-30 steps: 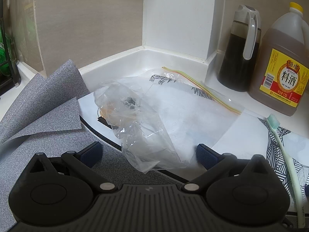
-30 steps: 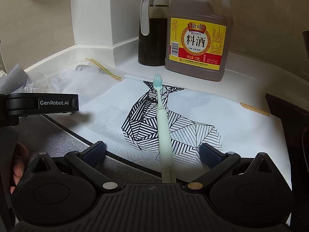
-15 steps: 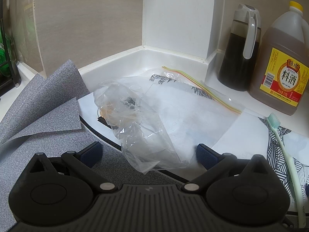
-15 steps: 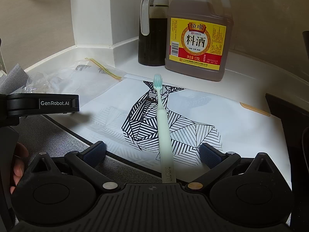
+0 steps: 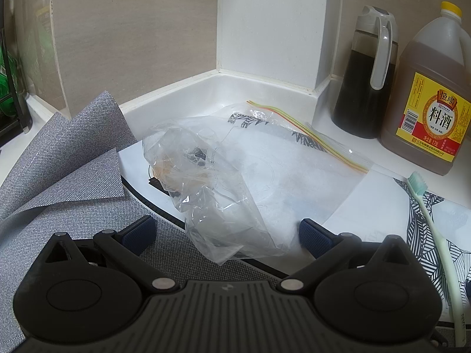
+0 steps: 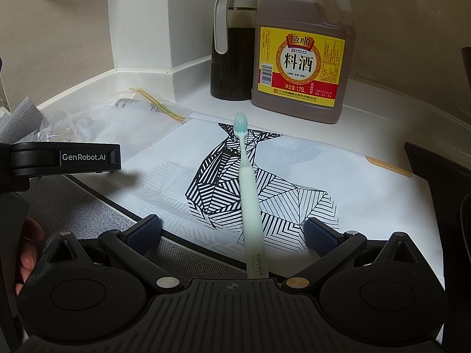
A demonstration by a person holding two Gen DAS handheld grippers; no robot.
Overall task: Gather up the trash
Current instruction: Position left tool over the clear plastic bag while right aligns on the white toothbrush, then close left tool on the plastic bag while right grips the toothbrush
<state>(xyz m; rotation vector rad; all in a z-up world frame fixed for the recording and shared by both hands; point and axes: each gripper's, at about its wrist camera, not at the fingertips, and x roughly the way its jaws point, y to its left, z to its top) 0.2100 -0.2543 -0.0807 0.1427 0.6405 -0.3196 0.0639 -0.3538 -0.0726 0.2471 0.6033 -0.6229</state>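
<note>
Clearly "料酒 1.75L" on amber jug (image 6: pixel 300 58)

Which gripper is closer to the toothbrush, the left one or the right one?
Right. The right gripper is open with the toothbrush lying between its fingers. The left gripper is open around the crumpled plastic bag, with the toothbrush off to its right.
</note>
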